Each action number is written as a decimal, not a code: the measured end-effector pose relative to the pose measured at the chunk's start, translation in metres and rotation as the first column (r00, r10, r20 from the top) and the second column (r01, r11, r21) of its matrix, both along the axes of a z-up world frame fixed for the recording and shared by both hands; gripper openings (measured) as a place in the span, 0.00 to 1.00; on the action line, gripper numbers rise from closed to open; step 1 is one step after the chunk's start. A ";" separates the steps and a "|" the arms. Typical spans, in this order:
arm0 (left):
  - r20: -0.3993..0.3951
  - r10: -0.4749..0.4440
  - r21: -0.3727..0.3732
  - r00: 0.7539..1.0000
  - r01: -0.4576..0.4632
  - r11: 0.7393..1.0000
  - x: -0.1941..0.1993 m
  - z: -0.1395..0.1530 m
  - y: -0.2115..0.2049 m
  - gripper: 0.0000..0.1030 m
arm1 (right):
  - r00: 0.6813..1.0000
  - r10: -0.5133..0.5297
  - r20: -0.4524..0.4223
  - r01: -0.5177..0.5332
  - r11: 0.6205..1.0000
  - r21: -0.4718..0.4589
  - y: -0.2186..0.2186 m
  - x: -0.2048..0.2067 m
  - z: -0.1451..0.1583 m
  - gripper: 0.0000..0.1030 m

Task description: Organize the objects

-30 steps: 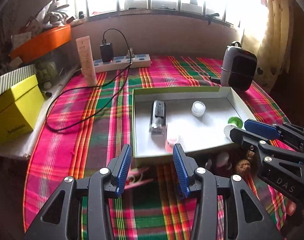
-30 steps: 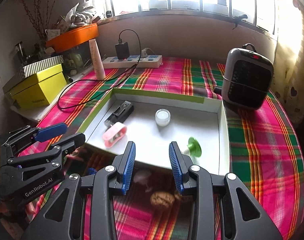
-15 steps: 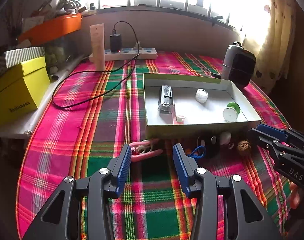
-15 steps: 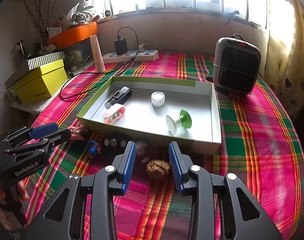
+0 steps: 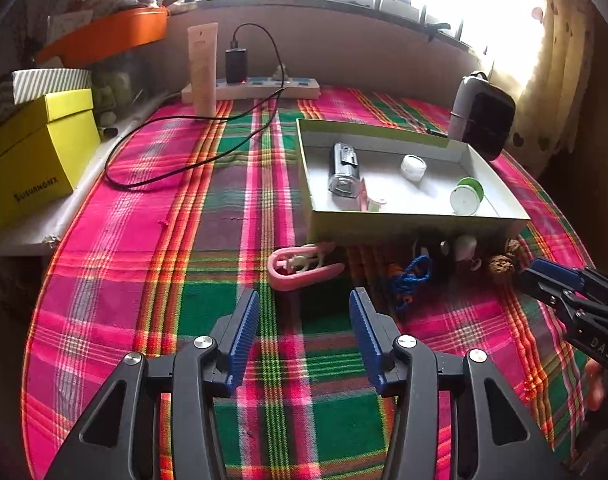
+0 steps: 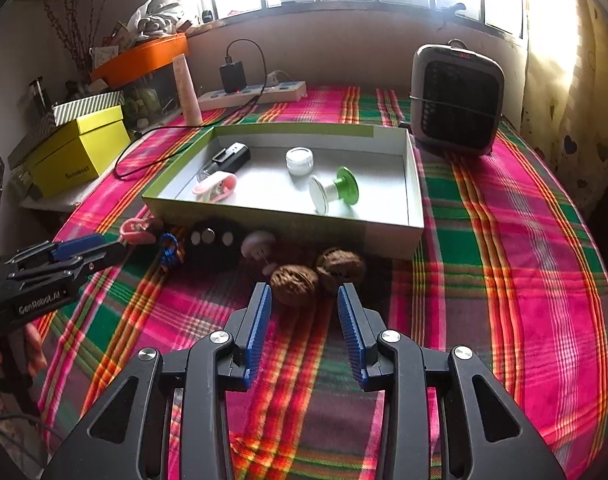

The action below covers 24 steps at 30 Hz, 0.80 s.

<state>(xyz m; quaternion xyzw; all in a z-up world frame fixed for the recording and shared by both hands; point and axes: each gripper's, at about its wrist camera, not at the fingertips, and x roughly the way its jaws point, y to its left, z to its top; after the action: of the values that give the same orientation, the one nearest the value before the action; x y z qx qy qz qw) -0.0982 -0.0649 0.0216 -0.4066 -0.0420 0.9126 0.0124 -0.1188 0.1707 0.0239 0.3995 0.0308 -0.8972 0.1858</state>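
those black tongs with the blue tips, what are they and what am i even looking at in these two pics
They are hand-held tongs, one in each of a person's hands, each with a camera looking forward along its two fingers. One picture comes from the left tongs, the other from the right tongs; each also catches the other at its edge.

Below is a table with a plaid cloth. A shallow box holds a few small things already, such as a white jar and a green spool. In front of it lie loose items: a pink clip, a blue cord and two walnuts.

Neither holds anything. The left jaws are opening; the right stand open just short of the walnuts.
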 end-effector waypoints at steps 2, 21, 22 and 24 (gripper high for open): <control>-0.003 0.004 -0.011 1.000 -0.004 1.000 -0.004 0.000 -0.003 0.44 | 1.000 -0.010 0.003 0.010 1.000 -0.003 0.003 0.000 -0.001 0.35; 0.028 -0.039 -0.047 0.999 0.040 0.998 -0.031 -0.011 -0.006 0.45 | 0.992 -0.108 0.063 0.114 0.988 -0.099 0.031 -0.026 -0.003 0.35; 0.031 -0.042 -0.049 0.999 0.043 0.998 -0.032 -0.011 -0.005 0.45 | 0.991 -0.110 0.070 0.117 0.987 -0.106 0.032 -0.029 -0.003 0.35; 0.029 -0.055 -0.052 0.998 0.057 0.997 -0.033 -0.012 -0.002 0.45 | 0.991 -0.114 0.074 0.122 0.986 -0.114 0.031 -0.033 -0.003 0.35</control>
<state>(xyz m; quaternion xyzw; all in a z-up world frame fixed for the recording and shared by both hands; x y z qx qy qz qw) -0.1311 -0.0673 0.0100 -0.4202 -0.0067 0.9070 0.0266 -0.1516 0.2018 0.0208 0.4188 -0.0523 -0.8929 0.1566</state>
